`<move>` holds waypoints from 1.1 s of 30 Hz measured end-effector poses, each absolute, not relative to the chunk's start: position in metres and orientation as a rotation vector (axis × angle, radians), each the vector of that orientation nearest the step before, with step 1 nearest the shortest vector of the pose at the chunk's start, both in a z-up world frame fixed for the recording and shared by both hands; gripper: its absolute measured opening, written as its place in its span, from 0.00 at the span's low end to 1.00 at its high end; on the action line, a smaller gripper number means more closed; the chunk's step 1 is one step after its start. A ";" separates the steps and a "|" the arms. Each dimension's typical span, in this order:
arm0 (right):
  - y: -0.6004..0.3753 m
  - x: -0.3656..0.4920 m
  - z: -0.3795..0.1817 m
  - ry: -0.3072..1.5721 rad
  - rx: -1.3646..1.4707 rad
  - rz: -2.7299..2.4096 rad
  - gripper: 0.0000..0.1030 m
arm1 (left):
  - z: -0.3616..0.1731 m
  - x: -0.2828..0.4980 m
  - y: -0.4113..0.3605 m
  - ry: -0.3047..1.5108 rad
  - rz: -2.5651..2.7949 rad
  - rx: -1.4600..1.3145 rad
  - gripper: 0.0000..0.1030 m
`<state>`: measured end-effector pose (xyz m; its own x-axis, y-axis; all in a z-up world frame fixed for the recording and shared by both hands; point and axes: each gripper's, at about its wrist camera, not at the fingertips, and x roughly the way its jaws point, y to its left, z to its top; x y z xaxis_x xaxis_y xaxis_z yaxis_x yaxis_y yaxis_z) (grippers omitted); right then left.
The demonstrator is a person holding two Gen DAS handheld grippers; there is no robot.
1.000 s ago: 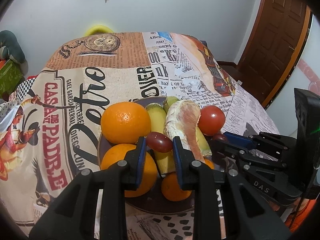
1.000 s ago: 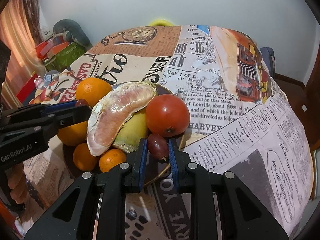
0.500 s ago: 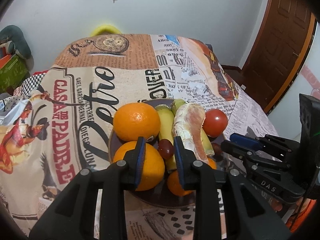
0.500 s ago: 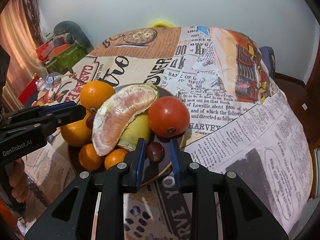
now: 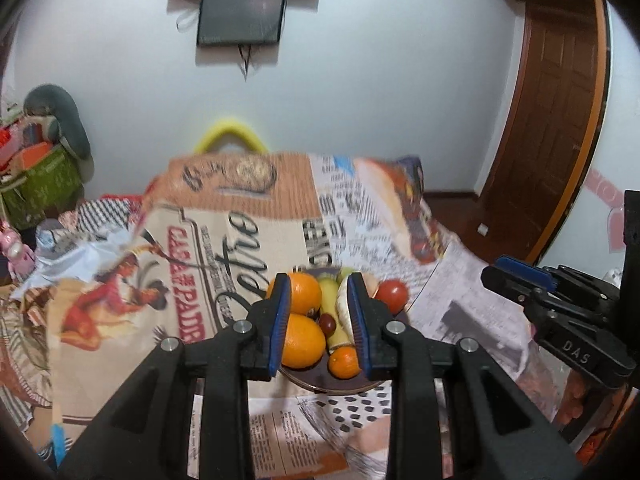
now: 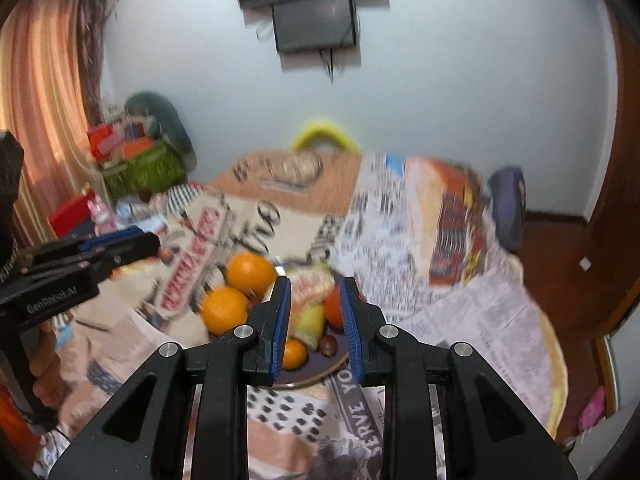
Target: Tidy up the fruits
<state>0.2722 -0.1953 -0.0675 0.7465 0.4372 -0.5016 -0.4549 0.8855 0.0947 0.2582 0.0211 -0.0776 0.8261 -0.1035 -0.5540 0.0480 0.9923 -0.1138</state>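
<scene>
A dark plate on the newspaper-print cloth holds two big oranges, a small orange, bananas, a peeled citrus segment, a red tomato and dark grapes. In the right wrist view one grape lies at the plate's near rim. My left gripper hangs above and before the plate, its jaws a narrow gap apart with nothing in them. My right gripper stands the same way, also empty. Each gripper shows in the other's view: right gripper, left gripper.
The cloth-covered table runs to a white wall with a yellow chair back behind it. Boxes and a green bag are piled at the left. A wooden door stands at the right, and a dark screen hangs on the wall.
Both grippers have let go of their grapes and risen back from the plate. The grapes stay on the plate. The plate now looks smaller and lower in both views.
</scene>
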 end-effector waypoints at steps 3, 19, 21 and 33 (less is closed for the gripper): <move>-0.197 0.248 -0.043 0.466 -0.027 0.478 0.22 | -0.048 0.226 0.017 0.516 -0.076 -0.088 0.28; -0.204 0.133 0.017 0.161 -0.002 0.430 0.63 | 0.041 0.084 -0.005 0.189 -0.039 -0.019 0.68; -0.204 0.134 0.016 0.149 0.001 0.421 0.73 | 0.045 0.074 -0.008 0.167 -0.034 -0.008 0.75; -0.206 0.120 0.015 0.101 0.015 0.358 1.00 | 0.042 0.062 0.000 0.161 -0.010 -0.040 0.99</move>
<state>0.1202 -0.2063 0.0155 0.9317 0.3503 -0.0961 -0.3488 0.9366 0.0322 0.0621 0.0003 0.0424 0.9870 -0.0129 -0.1601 0.0065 0.9992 -0.0404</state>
